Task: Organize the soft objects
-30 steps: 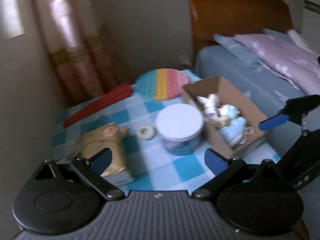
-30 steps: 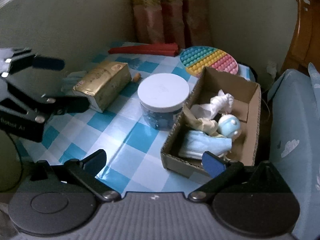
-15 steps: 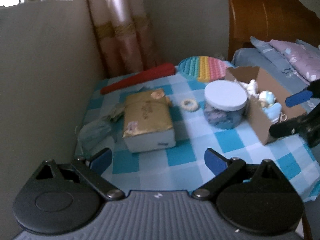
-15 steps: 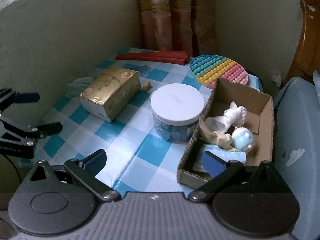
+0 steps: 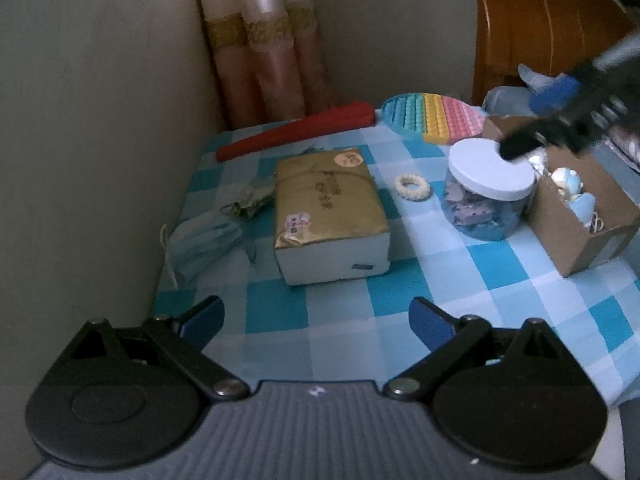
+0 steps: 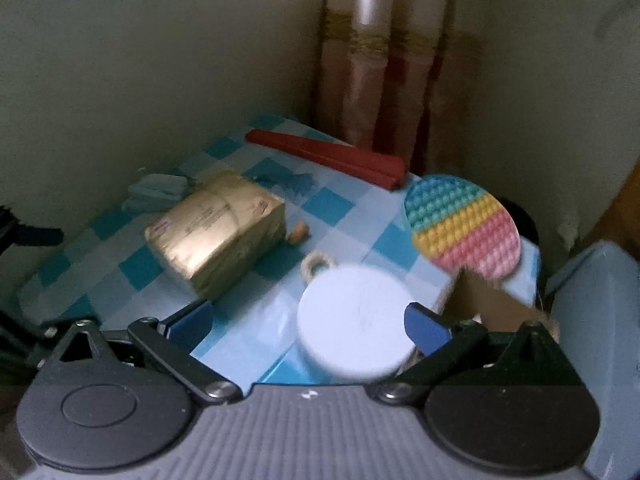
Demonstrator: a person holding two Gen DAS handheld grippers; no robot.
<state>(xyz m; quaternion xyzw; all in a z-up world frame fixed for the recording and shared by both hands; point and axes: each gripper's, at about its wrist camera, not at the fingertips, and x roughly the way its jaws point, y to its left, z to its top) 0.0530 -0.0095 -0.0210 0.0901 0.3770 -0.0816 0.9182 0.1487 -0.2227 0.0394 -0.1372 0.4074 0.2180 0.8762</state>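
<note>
Our right gripper (image 6: 306,326) has swung over from the cardboard box (image 5: 576,236) and now hangs above the jar (image 6: 356,326) with the white lid, while our left gripper (image 5: 318,322) has pulled back to the near edge of the table (image 5: 340,340). Both claws are wide open and hold nothing. We think this means the right one is on its way to fetch the next soft thing, not dropping one off. The box already has some soft toys in it, so part of the tidy-up looks done. Still out on the checked cloth are the blue face mask (image 5: 204,240) by the wall, the gold tissue pack (image 5: 328,208) beside it, and the little cream hair tie (image 5: 412,187) between the pack and the jar. The left view shows the box and its toys plainly. The right view is blurry and shows only a corner of the box, but it shows a small tan thing (image 6: 299,233) by the pack, maybe a toy bit.
</note>
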